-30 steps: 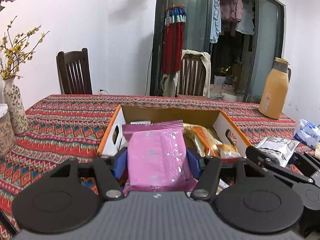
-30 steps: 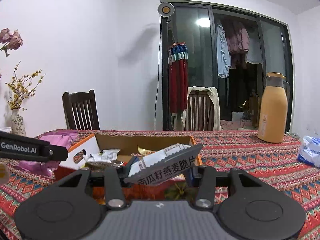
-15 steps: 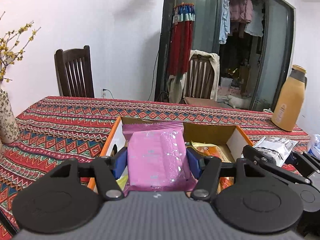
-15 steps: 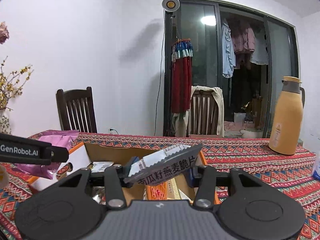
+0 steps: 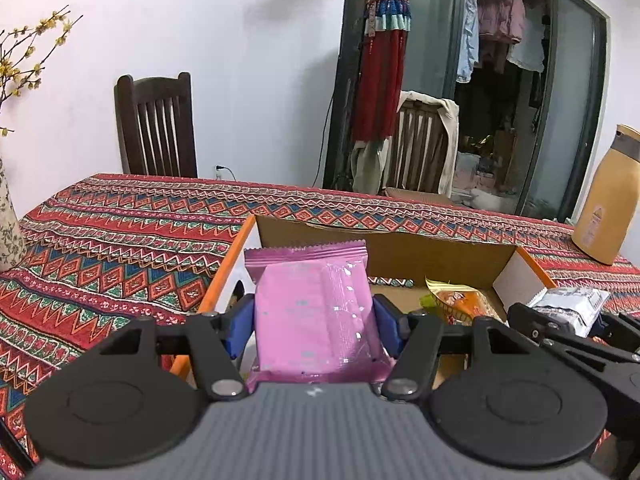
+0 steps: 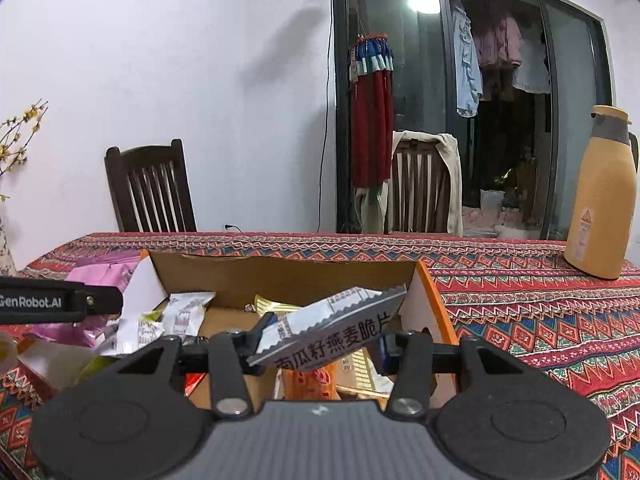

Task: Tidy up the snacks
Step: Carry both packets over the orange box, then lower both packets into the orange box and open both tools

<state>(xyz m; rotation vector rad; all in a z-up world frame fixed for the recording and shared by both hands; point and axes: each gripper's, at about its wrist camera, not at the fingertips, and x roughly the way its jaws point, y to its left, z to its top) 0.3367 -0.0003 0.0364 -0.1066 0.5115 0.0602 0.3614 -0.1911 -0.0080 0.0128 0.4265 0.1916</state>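
My left gripper [image 5: 314,330] is shut on a pink snack packet [image 5: 312,312] and holds it over the left end of an open cardboard box [image 5: 400,248] with orange edges. My right gripper [image 6: 324,346] is shut on a white and grey snack packet [image 6: 332,332] with black Chinese print, tilted, over the box [image 6: 288,276]. Inside the box lie several packets, among them an orange one [image 5: 460,304] and white ones [image 6: 184,312]. The right gripper with its packet [image 5: 568,308] shows at the right of the left wrist view.
The table carries a red patterned cloth [image 5: 120,240]. A tan thermos jug [image 6: 604,196] stands at the back right. A vase with yellow flowers [image 5: 8,220] stands at the left. Two wooden chairs [image 6: 152,192] stand behind the table.
Both grippers have risen and moved forward over the box, each still holding its packet. More of the box's inside shows in the right wrist view.
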